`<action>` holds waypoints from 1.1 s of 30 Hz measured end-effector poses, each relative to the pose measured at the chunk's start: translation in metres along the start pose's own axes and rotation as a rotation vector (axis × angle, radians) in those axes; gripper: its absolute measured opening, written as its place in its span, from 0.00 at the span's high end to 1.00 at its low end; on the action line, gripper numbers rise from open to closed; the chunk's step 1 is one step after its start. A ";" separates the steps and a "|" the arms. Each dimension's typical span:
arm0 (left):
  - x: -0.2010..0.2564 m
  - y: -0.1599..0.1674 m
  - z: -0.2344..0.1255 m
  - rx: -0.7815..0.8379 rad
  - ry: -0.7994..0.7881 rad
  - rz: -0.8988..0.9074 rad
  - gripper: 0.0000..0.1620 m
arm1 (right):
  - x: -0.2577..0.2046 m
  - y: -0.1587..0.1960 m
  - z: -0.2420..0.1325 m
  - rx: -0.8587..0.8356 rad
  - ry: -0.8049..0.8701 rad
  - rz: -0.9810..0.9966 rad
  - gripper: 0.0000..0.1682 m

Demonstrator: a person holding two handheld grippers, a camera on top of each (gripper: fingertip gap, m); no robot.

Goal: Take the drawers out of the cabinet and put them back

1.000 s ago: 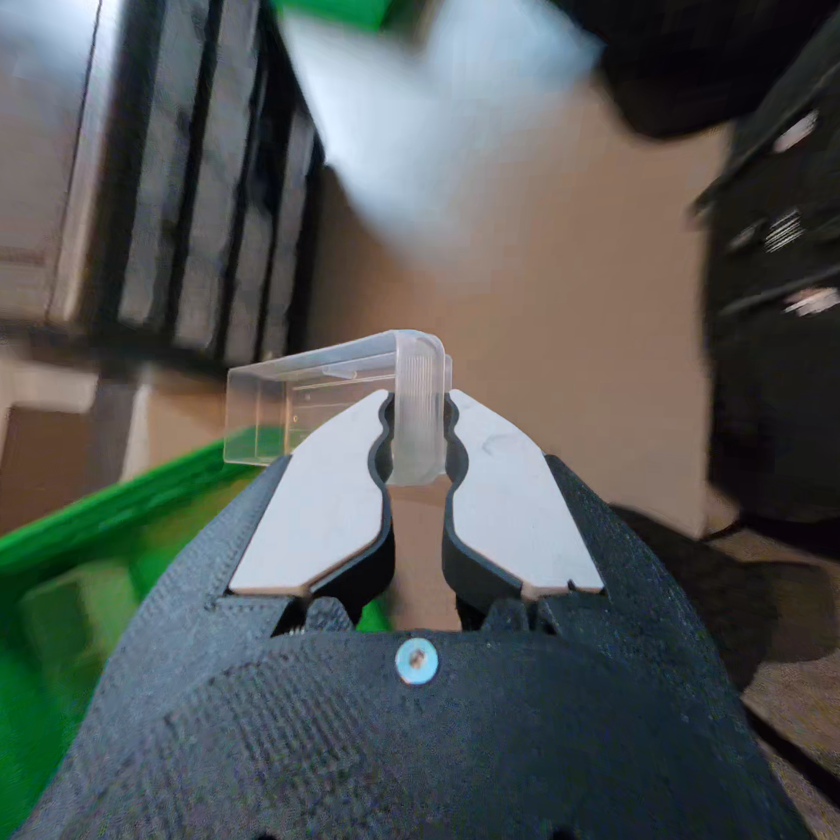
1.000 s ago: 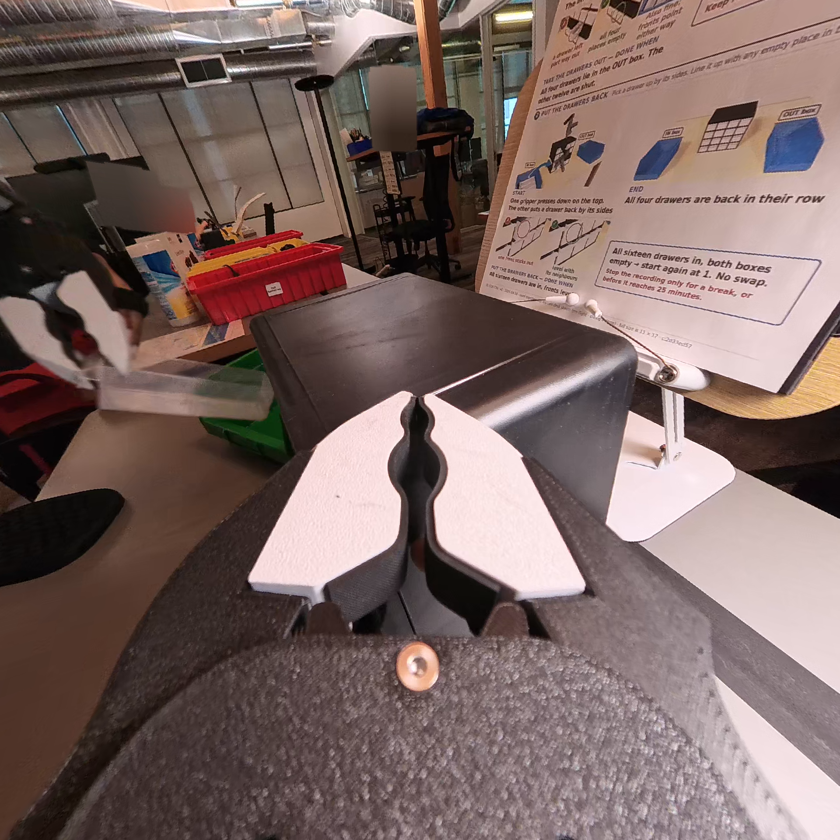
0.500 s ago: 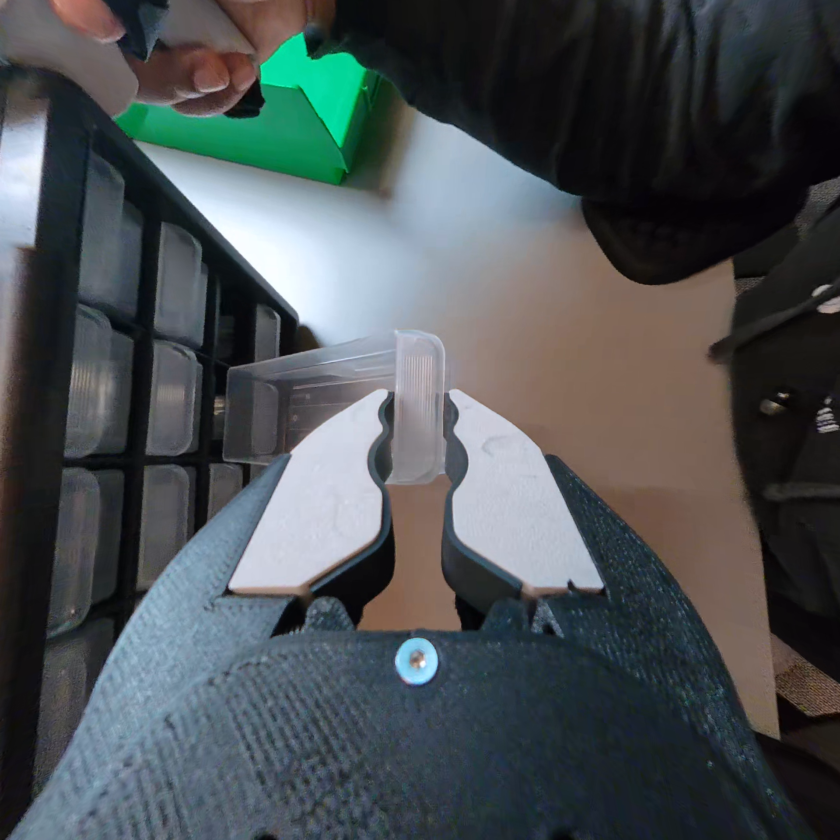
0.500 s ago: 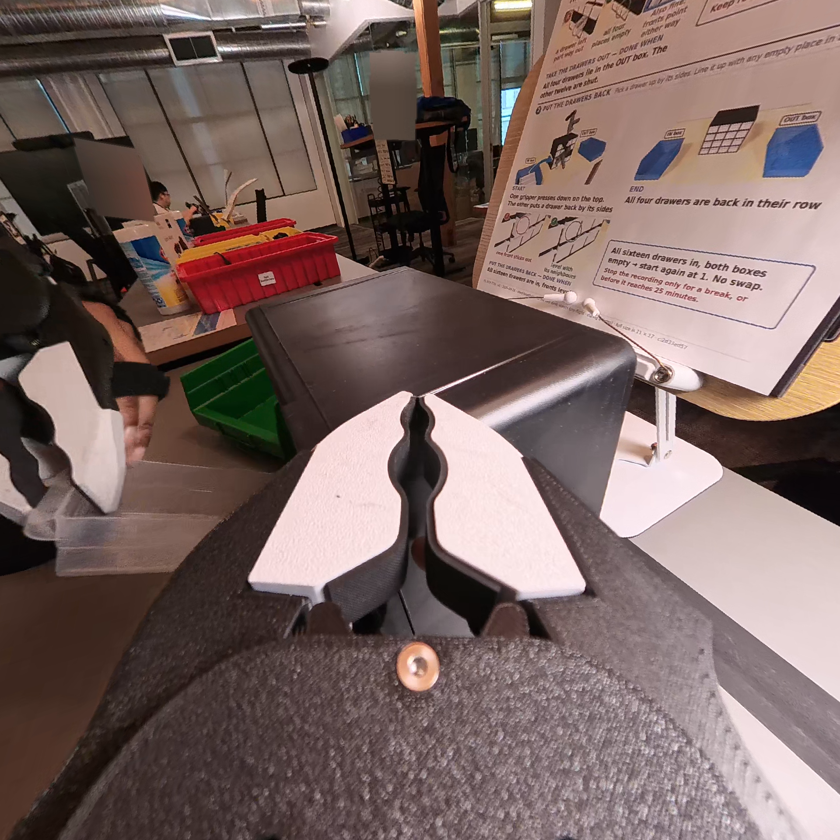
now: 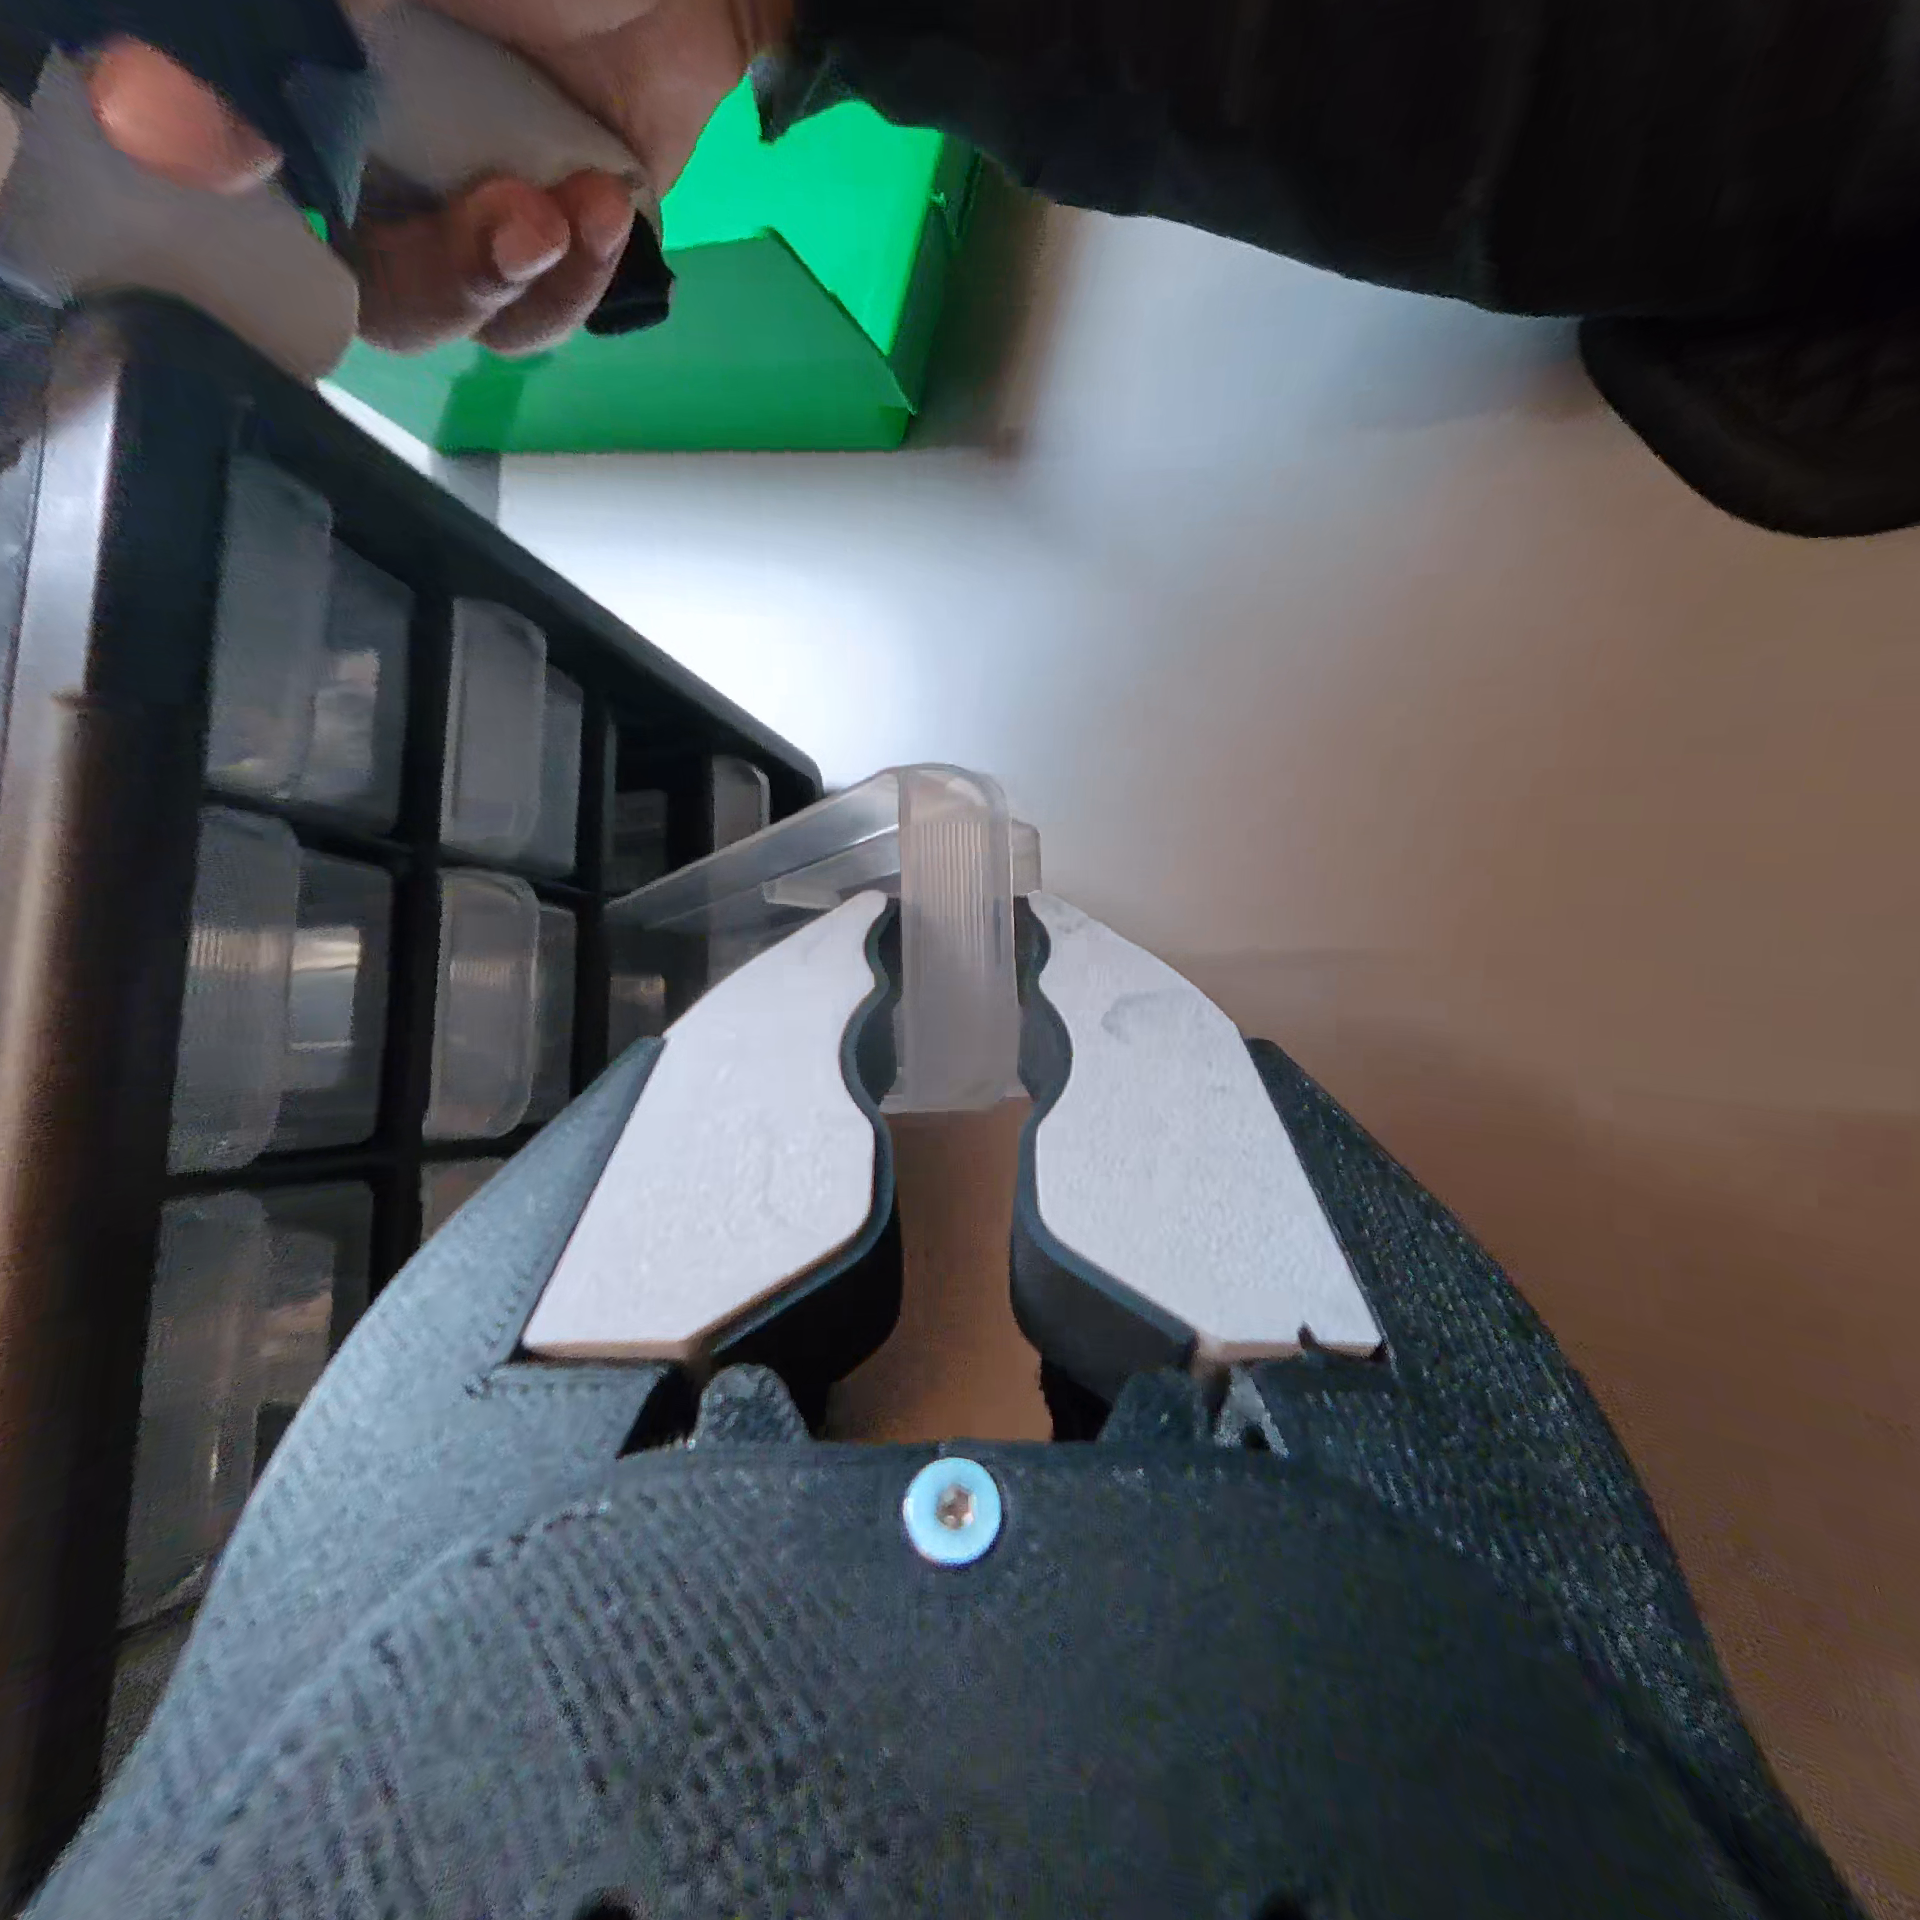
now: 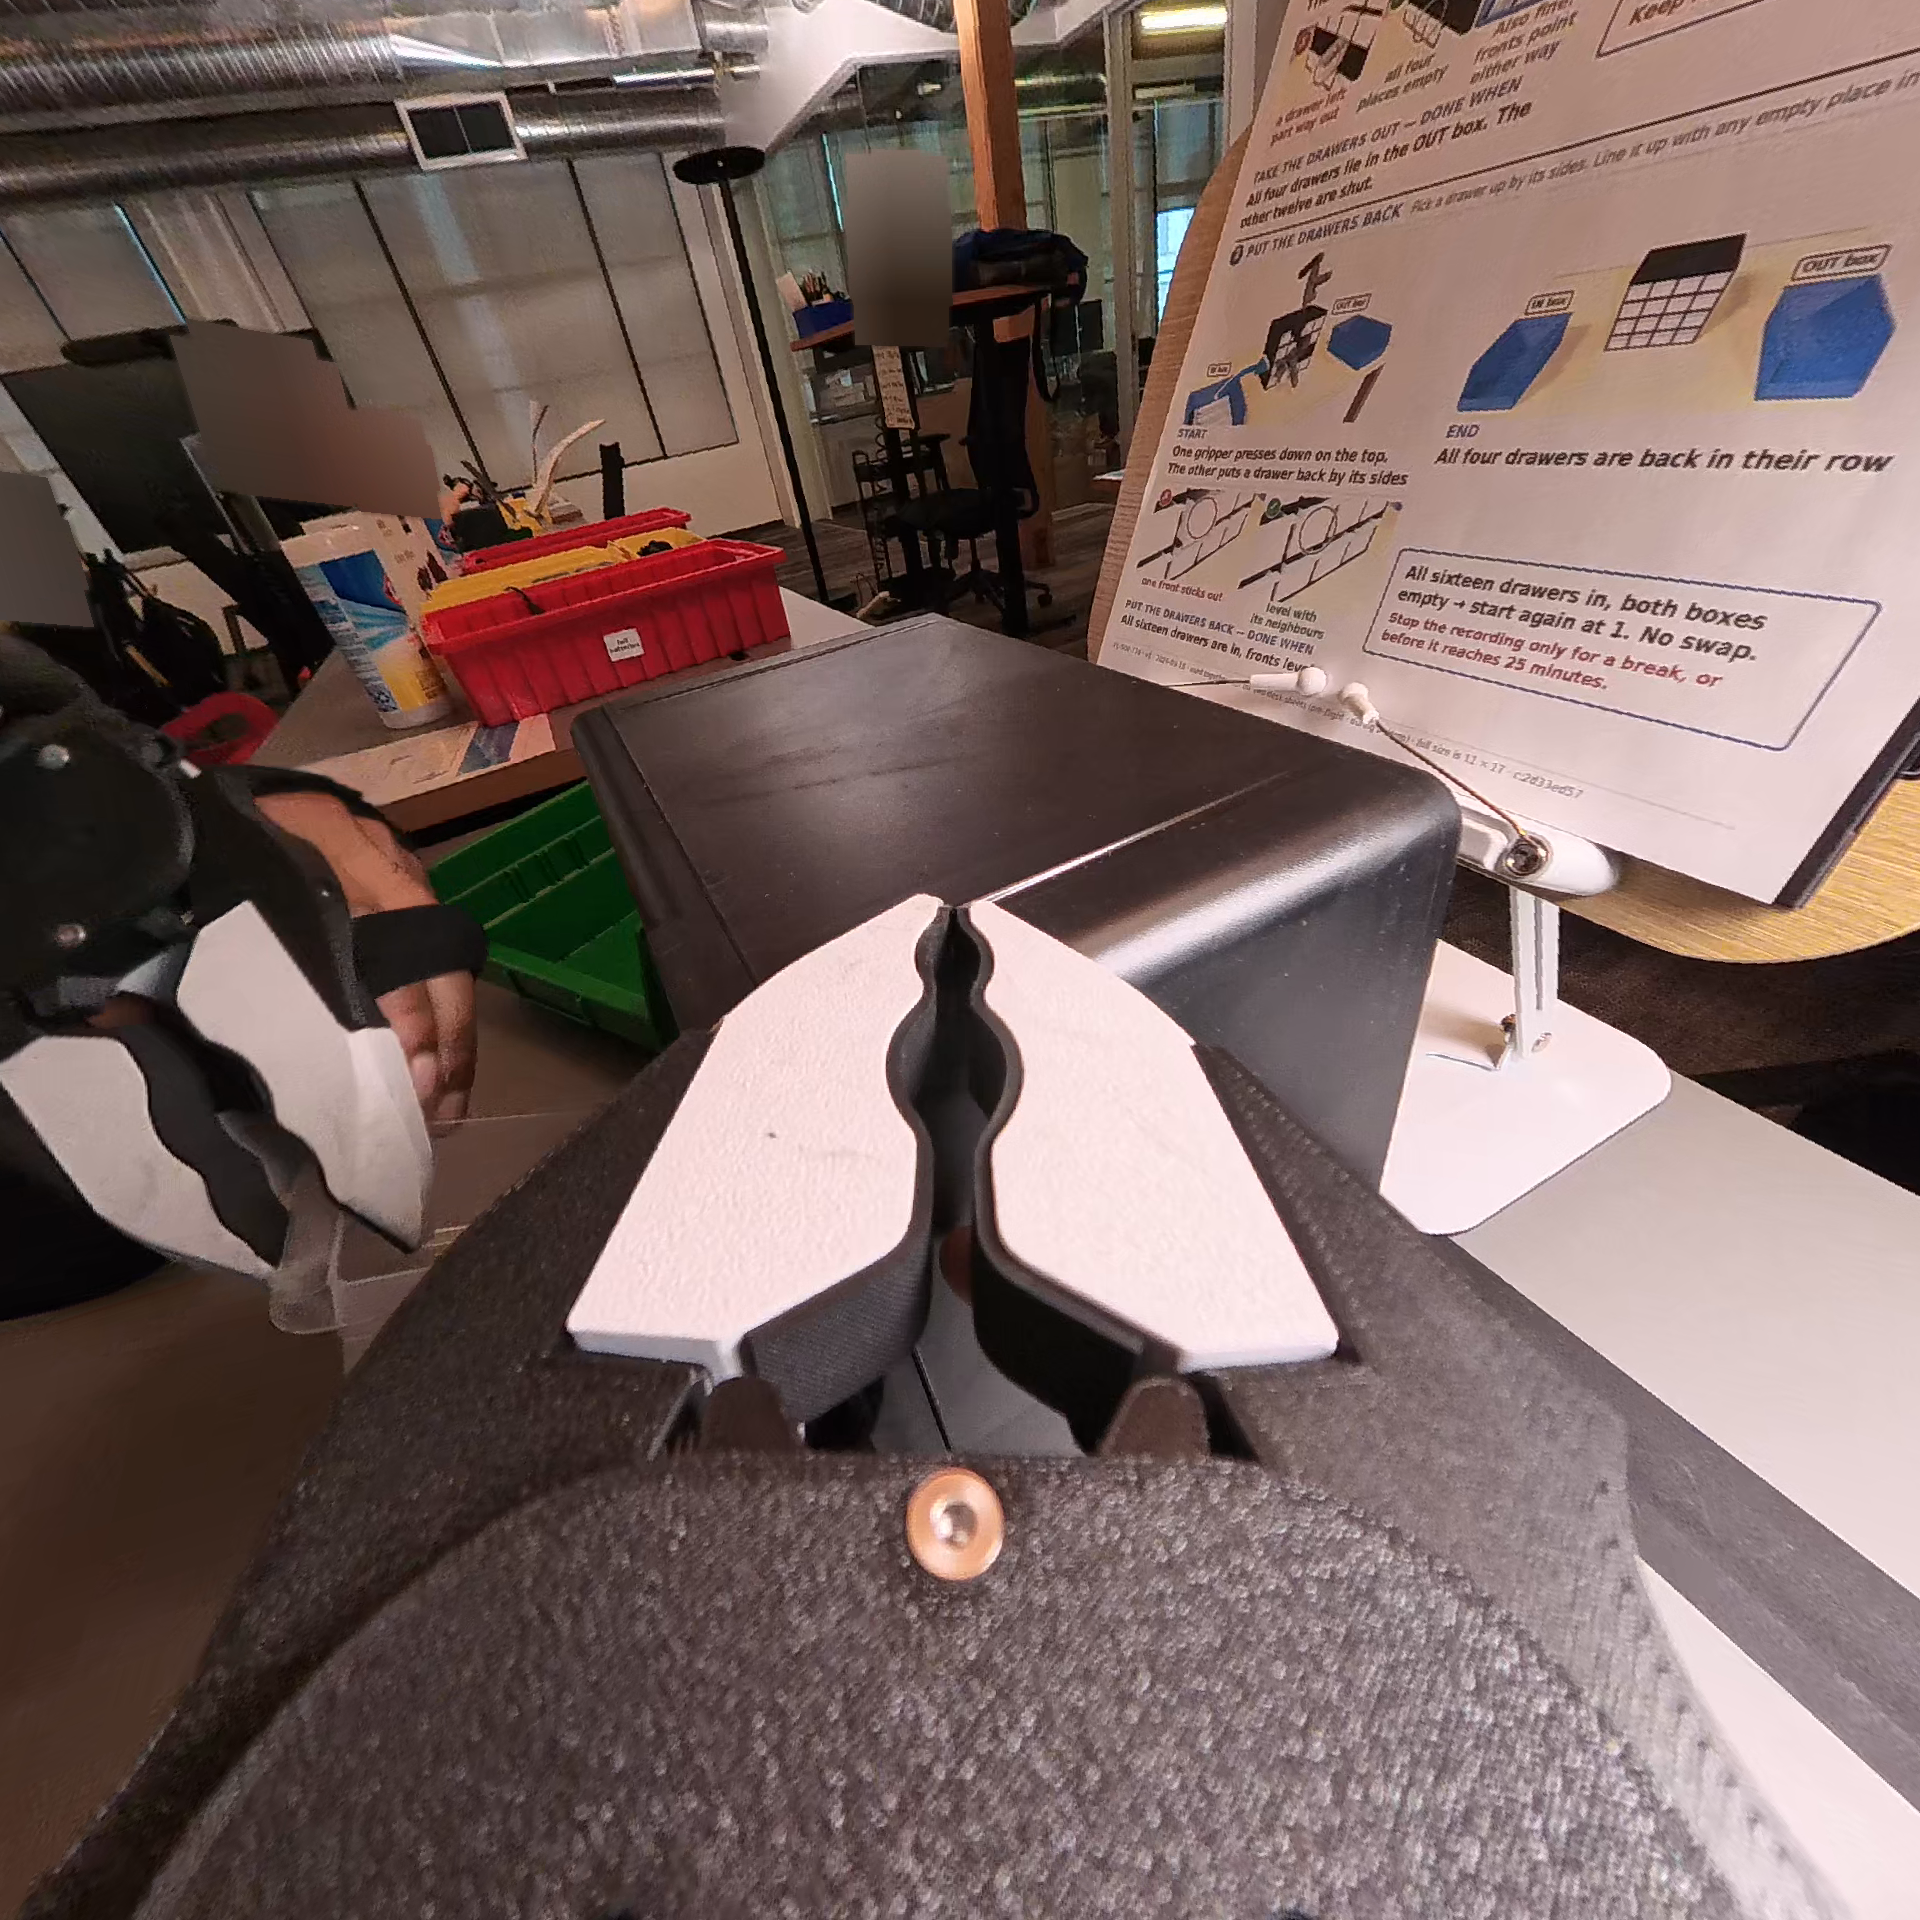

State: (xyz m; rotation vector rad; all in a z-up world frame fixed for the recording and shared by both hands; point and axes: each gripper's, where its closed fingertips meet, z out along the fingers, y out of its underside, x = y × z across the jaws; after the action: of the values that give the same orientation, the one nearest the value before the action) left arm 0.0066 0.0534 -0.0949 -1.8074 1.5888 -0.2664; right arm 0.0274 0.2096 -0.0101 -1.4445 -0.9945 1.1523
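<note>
My left gripper [image 5: 954, 914] is shut on the front handle of a clear plastic drawer [image 5: 800, 852]. The drawer's far end is at an open slot in the black cabinet [image 5: 416, 665], which holds several clear drawers [image 5: 488, 738]. My right gripper [image 6: 951, 914] is shut and empty, resting on the black cabinet's top [image 6: 935, 769] near its front edge. The left gripper [image 6: 260, 1132] also shows at the left of the right wrist view, with the drawer [image 6: 488, 1164] below the cabinet's front edge. The right gripper's handle and the hand holding it [image 5: 468, 249] show at the top of the left wrist view.
A green bin [image 5: 727, 343] stands on the table beyond the cabinet; another green bin [image 6: 561, 914] sits left of it. A white instruction board on a stand [image 6: 1558, 416] is right of the cabinet. Red and yellow trays [image 6: 613, 613] sit on a far table. A dark sleeve [image 5: 1455, 156] hangs overhead.
My left gripper has carried the clear drawer from beside the green bin to the cabinet's front, and its far end now meets a slot. The right gripper has stayed on the cabinet top.
</note>
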 end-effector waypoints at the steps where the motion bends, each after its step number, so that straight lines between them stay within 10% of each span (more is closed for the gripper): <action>1: 0.002 0.000 0.002 0.015 -0.023 0.032 0.88 | 0.000 0.000 0.000 0.000 0.001 0.000 1.00; 15: 0.005 0.031 0.033 0.034 -0.272 0.297 0.88 | 0.000 0.000 0.000 0.005 0.001 0.007 1.00; 27: -0.044 0.048 0.038 0.139 -0.488 0.026 0.76 | 0.000 0.000 0.000 0.007 -0.006 0.007 1.00; 33: -0.044 0.042 0.031 0.195 -0.764 0.252 0.80 | 0.000 0.000 0.000 0.012 -0.012 0.013 1.00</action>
State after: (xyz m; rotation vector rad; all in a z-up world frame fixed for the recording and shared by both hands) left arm -0.0183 0.1056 -0.1309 -1.3042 1.1613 0.3433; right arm 0.0271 0.2099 -0.0097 -1.4382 -0.9857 1.1755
